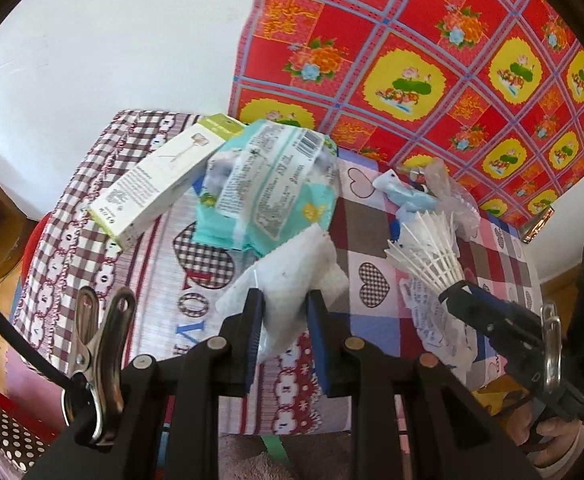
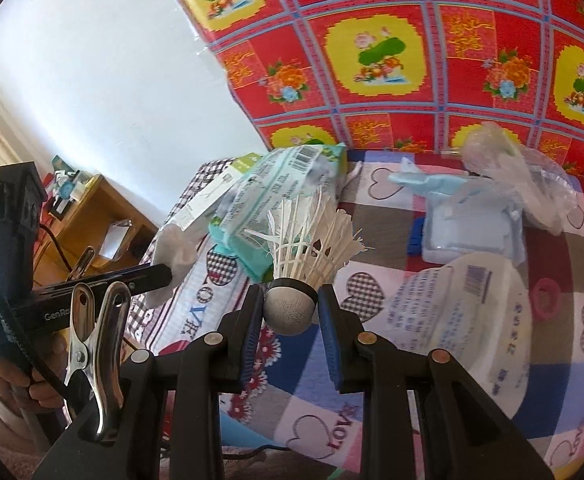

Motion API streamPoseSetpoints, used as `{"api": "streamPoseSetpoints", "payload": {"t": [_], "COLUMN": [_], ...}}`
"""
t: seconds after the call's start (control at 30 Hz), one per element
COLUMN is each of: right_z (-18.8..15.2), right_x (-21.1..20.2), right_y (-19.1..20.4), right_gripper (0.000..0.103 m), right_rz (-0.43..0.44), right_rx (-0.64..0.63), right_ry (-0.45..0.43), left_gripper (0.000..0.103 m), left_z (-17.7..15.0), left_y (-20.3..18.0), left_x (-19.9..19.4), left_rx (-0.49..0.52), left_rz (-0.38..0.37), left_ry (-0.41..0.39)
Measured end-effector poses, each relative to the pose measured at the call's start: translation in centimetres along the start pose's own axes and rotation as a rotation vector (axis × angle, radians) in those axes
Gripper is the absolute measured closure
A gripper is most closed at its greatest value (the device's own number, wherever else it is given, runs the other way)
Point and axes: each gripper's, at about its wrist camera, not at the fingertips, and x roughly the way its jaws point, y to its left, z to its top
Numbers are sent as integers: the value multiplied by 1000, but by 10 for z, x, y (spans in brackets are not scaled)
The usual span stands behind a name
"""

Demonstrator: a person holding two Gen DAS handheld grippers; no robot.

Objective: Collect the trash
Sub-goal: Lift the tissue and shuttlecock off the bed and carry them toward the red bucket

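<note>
My left gripper is shut on a crumpled white tissue, held above the patchwork table cover. My right gripper is shut on the cork head of a white shuttlecock, feathers pointing away. The shuttlecock and the right gripper also show at the right of the left wrist view. The left gripper with the tissue shows at the left of the right wrist view. On the table lie a teal wipes pack, a white-green box and a white printed wrapper.
A light blue packet and crumpled clear plastic lie at the table's far right, with a pink ring nearby. A red and yellow flowered cloth hangs behind. A wooden desk stands to the left.
</note>
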Motion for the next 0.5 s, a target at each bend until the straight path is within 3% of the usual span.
{"api": "streamPoseSetpoints", "payload": {"t": [0.5], "right_z": [-9], "right_x": [17], "right_y": [47], "right_gripper": [74], "right_rz": [0], "right_rx": [0], "right_ry": [-15], "left_gripper": [80], "left_z": [-5], "left_y": [43], "left_x": [-16], "left_rx": [9], "left_rz": [10], "left_ry": [-5]}}
